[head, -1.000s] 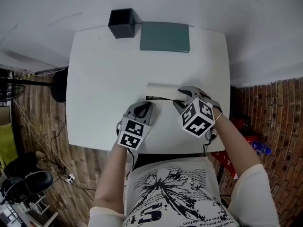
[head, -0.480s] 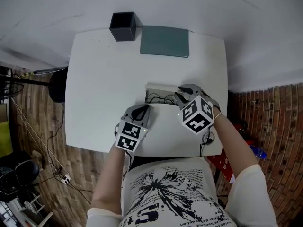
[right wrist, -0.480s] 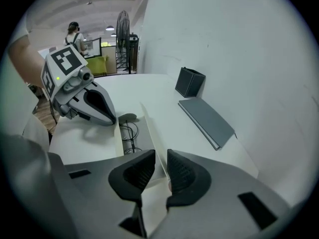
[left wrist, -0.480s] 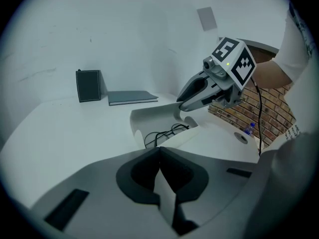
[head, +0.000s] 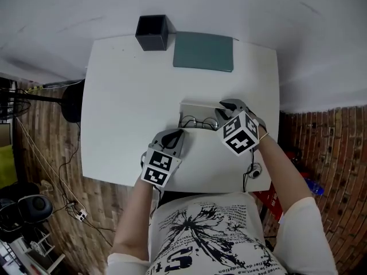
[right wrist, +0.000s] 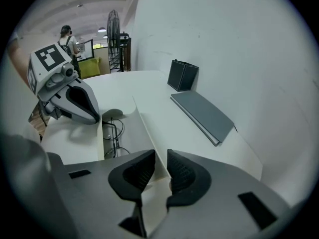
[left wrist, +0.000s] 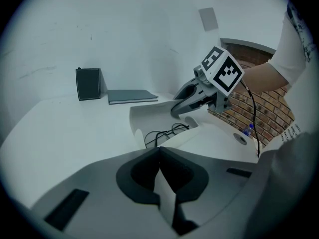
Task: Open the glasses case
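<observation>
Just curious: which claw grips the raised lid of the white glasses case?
The right claw: its jaws have just been closing with the upright white lid between them. The left claw pinches the case's near edge instead.

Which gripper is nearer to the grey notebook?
Right. The right gripper, whose jaws have just closed on the case lid, is below the notebook in the head view; the left gripper holds the case's near edge, farther away.

Bright even light; soft shadows; fisheye-warped edges.
</observation>
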`<state>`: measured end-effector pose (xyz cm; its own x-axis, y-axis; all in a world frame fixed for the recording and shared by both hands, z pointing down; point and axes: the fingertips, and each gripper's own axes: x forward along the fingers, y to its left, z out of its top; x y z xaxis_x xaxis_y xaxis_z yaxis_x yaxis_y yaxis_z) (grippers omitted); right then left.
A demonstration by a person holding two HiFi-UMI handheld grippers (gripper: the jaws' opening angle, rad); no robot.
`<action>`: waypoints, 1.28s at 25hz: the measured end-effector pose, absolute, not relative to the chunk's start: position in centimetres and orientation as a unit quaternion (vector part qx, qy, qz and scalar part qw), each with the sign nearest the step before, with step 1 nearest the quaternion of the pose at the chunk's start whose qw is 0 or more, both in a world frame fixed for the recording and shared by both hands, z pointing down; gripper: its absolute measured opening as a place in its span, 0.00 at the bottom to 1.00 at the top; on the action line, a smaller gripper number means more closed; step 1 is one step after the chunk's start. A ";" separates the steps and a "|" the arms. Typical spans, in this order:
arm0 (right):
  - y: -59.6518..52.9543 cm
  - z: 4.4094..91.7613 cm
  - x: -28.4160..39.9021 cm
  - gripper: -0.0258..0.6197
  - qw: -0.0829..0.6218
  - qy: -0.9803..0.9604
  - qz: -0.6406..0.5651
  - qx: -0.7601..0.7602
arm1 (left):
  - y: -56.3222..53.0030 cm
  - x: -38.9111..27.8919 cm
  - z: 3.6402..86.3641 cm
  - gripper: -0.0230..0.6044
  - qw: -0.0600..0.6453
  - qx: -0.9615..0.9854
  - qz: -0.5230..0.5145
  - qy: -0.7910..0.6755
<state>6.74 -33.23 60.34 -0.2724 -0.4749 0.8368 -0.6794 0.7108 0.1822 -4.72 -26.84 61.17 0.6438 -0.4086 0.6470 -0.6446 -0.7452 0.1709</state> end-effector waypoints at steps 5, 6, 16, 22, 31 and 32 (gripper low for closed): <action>-34.2 61.1 7.1 0.21 0.485 -0.793 0.100 0.355 | -27.2 -4.8 61.2 0.06 0.210 0.880 0.297 -0.304; -34.3 61.1 7.1 0.21 0.485 -0.795 0.101 0.351 | -27.3 -4.8 61.2 0.06 0.213 0.879 0.296 -0.305; -35.1 60.7 8.0 0.38 0.462 -0.800 0.104 0.369 | -27.5 -4.8 61.2 0.06 0.228 0.875 0.293 -0.310; -34.8 57.1 7.7 0.39 0.408 -0.815 0.101 0.400 | -27.6 -5.1 60.6 0.06 0.251 0.870 0.277 -0.322; -31.4 50.1 7.2 0.16 0.305 -0.809 0.114 0.489 | -27.7 -5.2 53.0 0.06 0.184 0.904 0.234 -0.308; -31.1 49.0 7.2 0.10 0.292 -0.804 0.106 0.507 | -27.8 -5.3 51.8 0.06 0.171 0.909 0.228 -0.305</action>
